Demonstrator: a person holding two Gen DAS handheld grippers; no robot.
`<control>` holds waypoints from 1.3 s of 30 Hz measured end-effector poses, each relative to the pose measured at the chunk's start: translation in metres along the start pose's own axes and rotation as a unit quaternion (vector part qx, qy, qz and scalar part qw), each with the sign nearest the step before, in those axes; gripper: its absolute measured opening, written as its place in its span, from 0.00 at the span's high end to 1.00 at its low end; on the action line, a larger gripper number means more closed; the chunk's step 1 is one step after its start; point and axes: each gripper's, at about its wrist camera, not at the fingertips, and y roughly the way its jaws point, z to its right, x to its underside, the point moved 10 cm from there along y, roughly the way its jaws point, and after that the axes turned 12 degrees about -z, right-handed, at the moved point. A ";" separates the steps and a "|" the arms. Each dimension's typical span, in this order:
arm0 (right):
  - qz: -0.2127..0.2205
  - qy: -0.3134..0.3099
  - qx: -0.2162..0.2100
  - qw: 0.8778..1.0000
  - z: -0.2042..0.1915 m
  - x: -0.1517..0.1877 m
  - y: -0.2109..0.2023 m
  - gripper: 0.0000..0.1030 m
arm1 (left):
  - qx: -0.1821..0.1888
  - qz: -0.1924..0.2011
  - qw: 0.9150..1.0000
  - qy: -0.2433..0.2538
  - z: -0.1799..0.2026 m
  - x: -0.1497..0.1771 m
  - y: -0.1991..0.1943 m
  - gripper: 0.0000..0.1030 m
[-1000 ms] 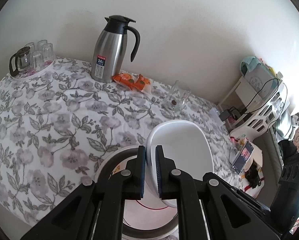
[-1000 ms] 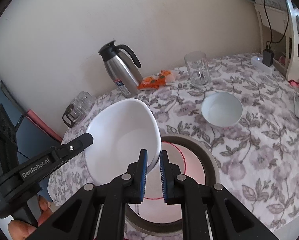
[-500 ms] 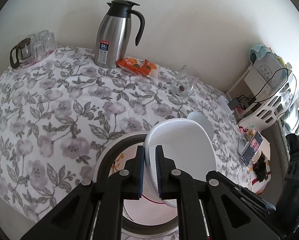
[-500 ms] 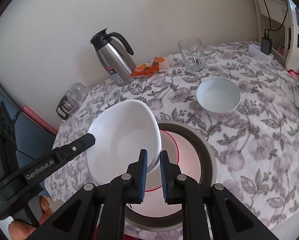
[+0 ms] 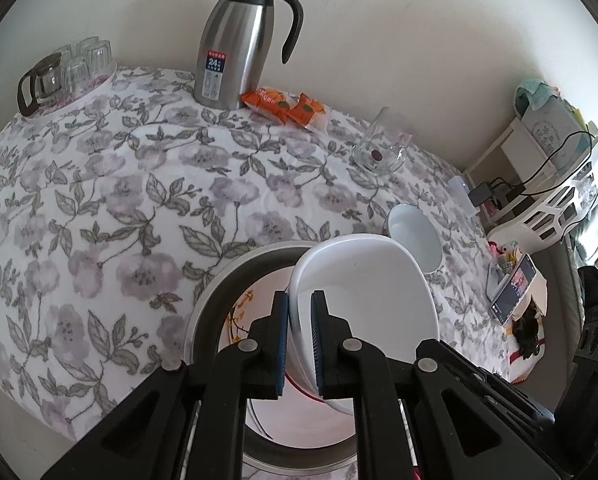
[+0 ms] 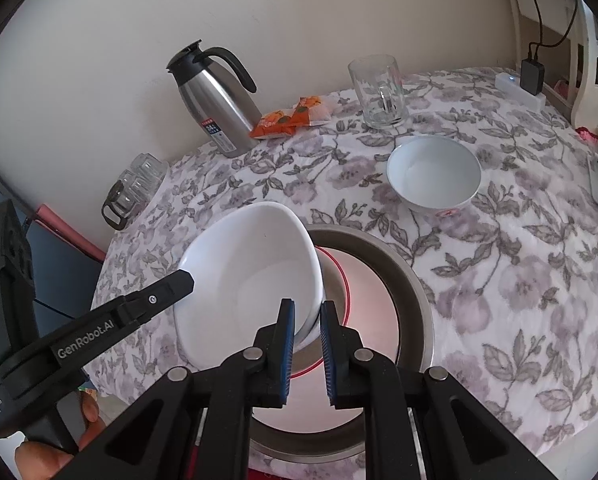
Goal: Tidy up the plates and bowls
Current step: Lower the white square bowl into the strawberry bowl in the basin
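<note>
Both grippers hold one large white bowl [image 5: 371,292] by its rim, tilted, above a metal basin [image 5: 227,280] holding a red-rimmed plate [image 6: 363,292]. My left gripper [image 5: 299,312] is shut on the bowl's left rim. My right gripper [image 6: 307,320] is shut on the opposite rim of the same bowl [image 6: 251,276]. A smaller white bowl [image 6: 433,178] sits upright on the floral tablecloth beyond the basin [image 6: 407,280]; it also shows in the left wrist view [image 5: 415,236].
A steel thermos jug [image 5: 235,40], orange snack packets [image 5: 287,106] and a glass mug [image 5: 383,148] stand along the wall. A tray of glasses with a small pot [image 5: 59,76] sits at the far left corner. A phone [image 5: 515,288] and shelf lie beyond the table's right edge.
Both grippers have lifted and drawn back slightly with the large bowl. The small bowl beyond has come into the left wrist view.
</note>
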 end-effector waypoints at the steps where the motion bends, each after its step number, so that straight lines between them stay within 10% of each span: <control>1: -0.001 0.000 0.001 1.000 0.001 0.000 0.001 0.86 | 0.000 -0.002 1.000 -0.001 0.000 0.000 0.001 0.91; 39: -0.025 0.017 -0.003 1.000 0.011 0.001 0.018 0.85 | 0.003 -0.032 0.999 -0.029 -0.015 0.003 0.018 0.87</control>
